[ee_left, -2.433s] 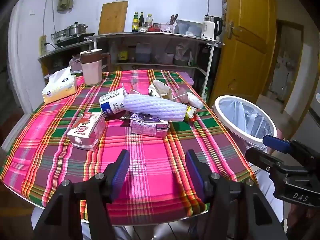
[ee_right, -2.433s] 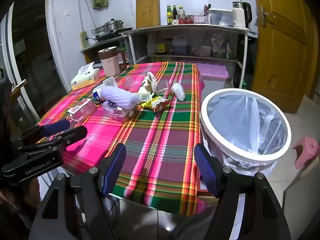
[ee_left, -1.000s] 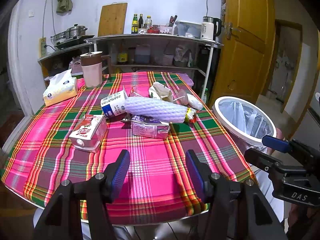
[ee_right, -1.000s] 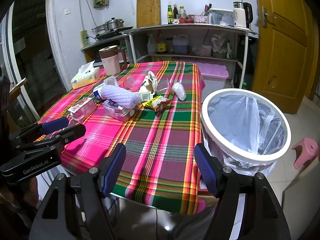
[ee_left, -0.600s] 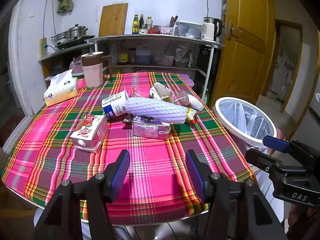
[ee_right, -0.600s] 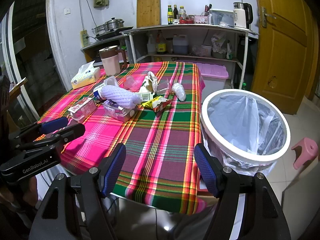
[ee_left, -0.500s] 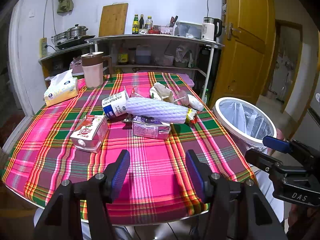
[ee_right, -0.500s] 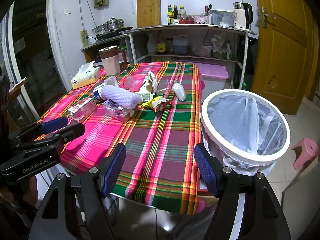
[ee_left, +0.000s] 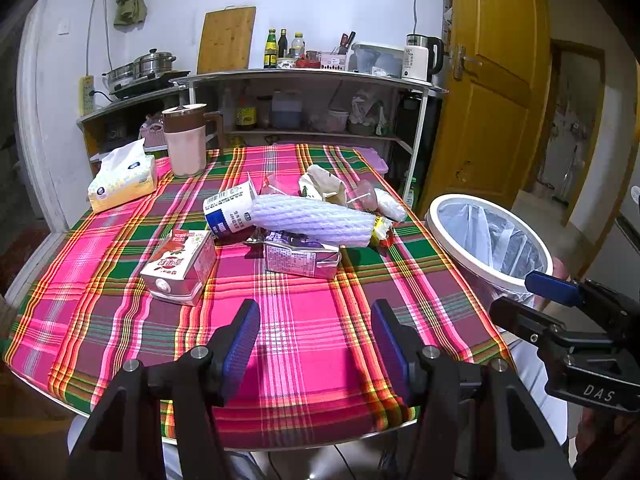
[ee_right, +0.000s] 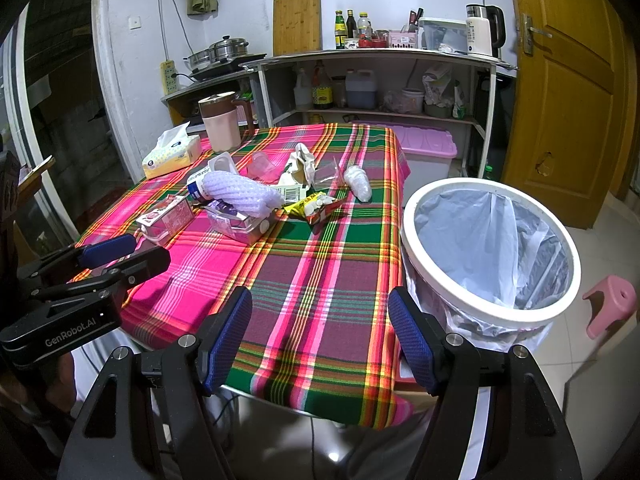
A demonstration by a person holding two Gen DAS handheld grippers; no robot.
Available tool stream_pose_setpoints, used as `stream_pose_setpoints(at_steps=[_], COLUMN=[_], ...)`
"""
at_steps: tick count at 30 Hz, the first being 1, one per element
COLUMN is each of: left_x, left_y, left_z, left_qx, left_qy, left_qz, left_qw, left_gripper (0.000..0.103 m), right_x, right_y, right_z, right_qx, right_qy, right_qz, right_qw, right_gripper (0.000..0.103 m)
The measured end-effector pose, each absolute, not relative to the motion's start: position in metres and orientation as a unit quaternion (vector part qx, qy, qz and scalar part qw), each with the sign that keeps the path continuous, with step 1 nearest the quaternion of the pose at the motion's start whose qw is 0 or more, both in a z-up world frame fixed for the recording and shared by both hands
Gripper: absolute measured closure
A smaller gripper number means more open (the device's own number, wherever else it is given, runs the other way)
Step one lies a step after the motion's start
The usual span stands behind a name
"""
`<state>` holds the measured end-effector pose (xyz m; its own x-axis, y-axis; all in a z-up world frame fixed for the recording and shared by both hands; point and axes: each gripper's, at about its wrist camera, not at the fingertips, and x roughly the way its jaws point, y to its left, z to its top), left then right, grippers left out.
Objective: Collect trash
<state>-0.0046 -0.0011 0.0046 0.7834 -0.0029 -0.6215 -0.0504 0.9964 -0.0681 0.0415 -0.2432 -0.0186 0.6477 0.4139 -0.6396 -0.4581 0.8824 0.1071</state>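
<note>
Both grippers hang over the near edge of a table covered in a pink, green and yellow plaid cloth. Left gripper: jaws spread apart, nothing between the blue pads, only bare cloth below. Right gripper: jaws likewise spread wide and empty, over the near right corner of the table. Trash sits in a loose cluster mid-table, well ahead of both grippers. Nearest to the left gripper, a red-and-white drink carton lies on its side, apart from the heap. A flattened purple carton lies just in front of a white foam net sleeve, which rests across the pile; a blue-and-white carton touches the sleeve's left end. A yellow and red snack wrapper lies at the sleeve's right end, and crumpled paper and clear plastic cups lie behind. The bin, white-rimmed and lined with a pale bag, stands on the floor just beside the table's right edge. At the far left of the table stand a tissue pack and a pink jug, away from the trash.
</note>
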Motion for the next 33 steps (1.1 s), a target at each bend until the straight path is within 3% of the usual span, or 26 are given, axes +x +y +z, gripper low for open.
stream_pose_setpoints(at_steps=[33], left_x=[0.012], left_y=[0.034], left_z=[-0.004], left_qx=[-0.059], left_qy=[0.335], left_qz=[0.033], left_qw=[0.94], left_gripper=[0.046], right_x=[0.064], right_y=[-0.215], right_z=[-0.019], right_qx=[-0.053], right_qy=[0.338], right_qz=[0.279], right_qw=[0.897], right_gripper=[0.032])
